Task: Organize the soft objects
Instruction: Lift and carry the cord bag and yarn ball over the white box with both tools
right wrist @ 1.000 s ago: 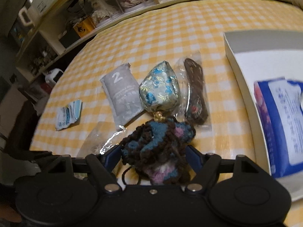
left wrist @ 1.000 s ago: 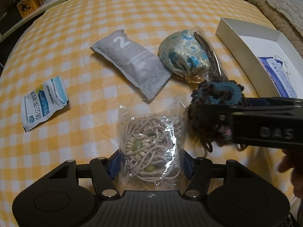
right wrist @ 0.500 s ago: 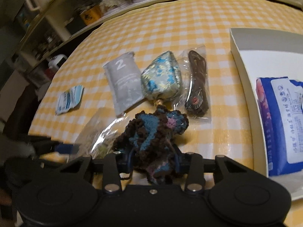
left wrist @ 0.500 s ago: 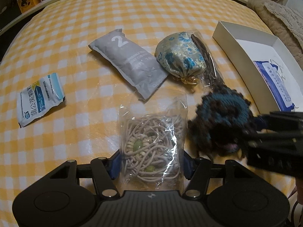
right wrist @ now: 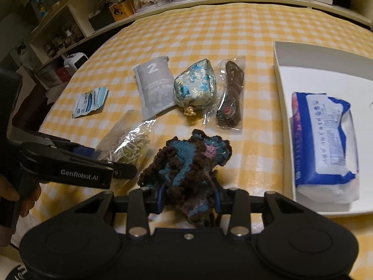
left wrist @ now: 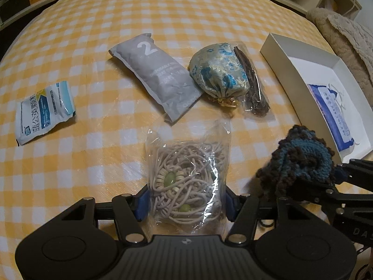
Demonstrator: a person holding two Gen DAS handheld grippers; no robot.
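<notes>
My left gripper [left wrist: 186, 200] is shut on a clear bag of beige cords with green beads [left wrist: 186, 175], its blue pads pressing both sides while the bag rests on the checked cloth. My right gripper [right wrist: 190, 198] is shut on a brown, blue and pink crochet piece [right wrist: 186, 161], bunched between the pads. In the left wrist view the crochet piece [left wrist: 303, 158] hangs just off the cloth at the right, near the white box [left wrist: 279, 56]. On the cloth lie a grey pack marked 2 [left wrist: 156, 77], a brocade pouch [left wrist: 219, 74] and a bagged dark cord [left wrist: 251, 86].
A blue-and-white sachet [left wrist: 44, 114] lies at the left. The white box's wall [right wrist: 279, 81] stands at the right and holds a blue tissue pack [right wrist: 326, 140]. Shelves with jars ring the table's far edge. A beige fluffy cloth [left wrist: 345, 32] lies behind the box.
The right gripper's jaws have narrowed onto the crochet piece and carried it a little to the right, toward the box. The left gripper and its bag have stayed put.
</notes>
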